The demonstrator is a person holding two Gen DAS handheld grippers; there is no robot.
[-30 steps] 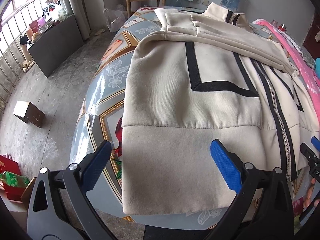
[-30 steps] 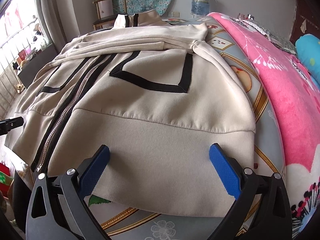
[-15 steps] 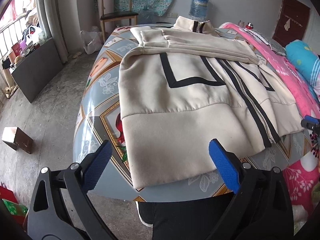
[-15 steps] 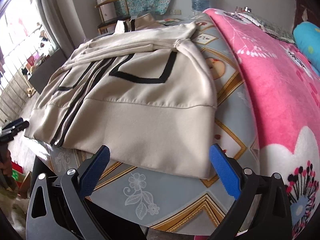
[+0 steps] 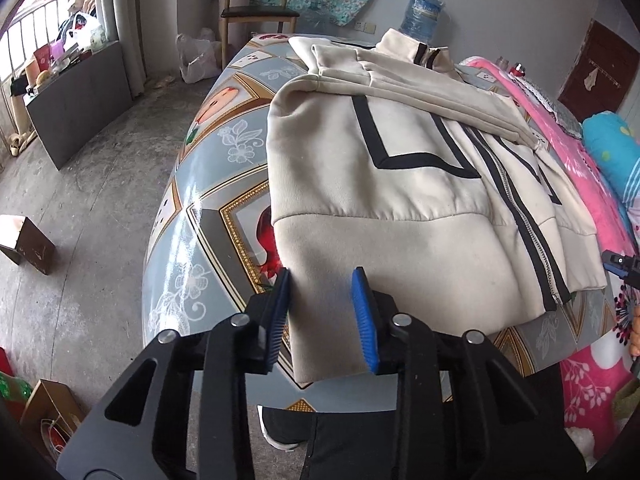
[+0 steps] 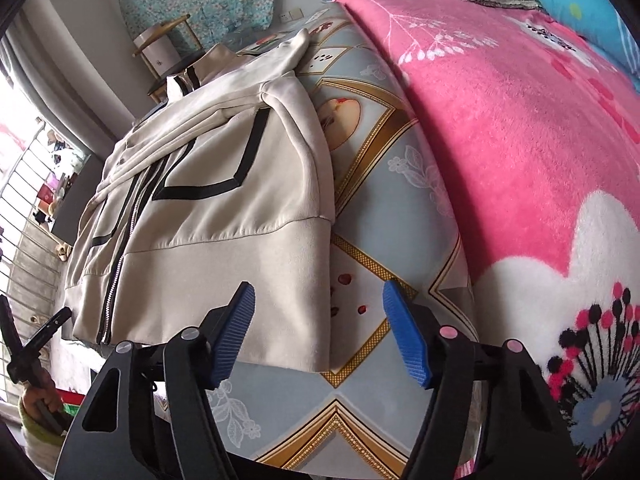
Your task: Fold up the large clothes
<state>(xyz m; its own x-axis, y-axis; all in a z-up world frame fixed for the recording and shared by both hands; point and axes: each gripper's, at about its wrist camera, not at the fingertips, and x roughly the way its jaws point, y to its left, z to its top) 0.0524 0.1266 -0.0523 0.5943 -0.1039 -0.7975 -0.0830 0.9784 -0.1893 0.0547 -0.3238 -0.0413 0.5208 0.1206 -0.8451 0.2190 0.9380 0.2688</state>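
Here the left claw (image 5: 322, 312) is closing around the cream jacket's (image 5: 400, 200) hem corner; the right claw (image 6: 320, 334) is closing, spread astride its other corner on the tabletop (image 6: 400, 216).

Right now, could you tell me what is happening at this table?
A person holds a gripper in each hand over a cream jacket spread on the table. The left gripper is closing around the hem's left corner; the right gripper is closing at the right corner. Neither pinches the cloth yet.
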